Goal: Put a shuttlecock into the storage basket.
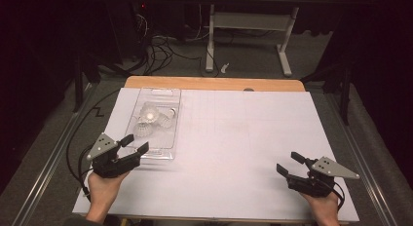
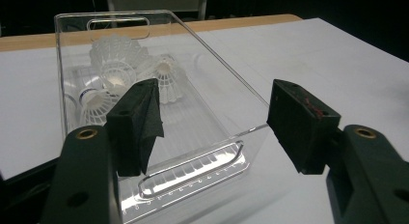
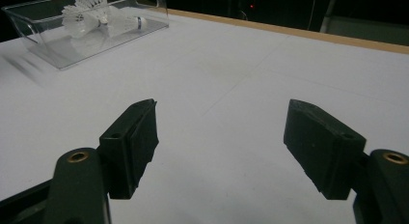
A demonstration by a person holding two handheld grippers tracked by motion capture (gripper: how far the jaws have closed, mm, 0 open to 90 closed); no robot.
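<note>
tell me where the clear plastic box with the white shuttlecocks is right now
In the high view the clear plastic box sits on the left side of the white table sheet, just ahead of the open left gripper; the white shuttlecocks lie toward its far end.

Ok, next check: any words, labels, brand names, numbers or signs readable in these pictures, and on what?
No text can be read.
Shuttlecocks in the clear box: blue band on the cork bases, too small and blurred to read.
Near wall of the box: a row of moulded ridges beside the handle slot, no legible characters.
Left gripper, right gripper and white table sheet: no markings seen.
</note>
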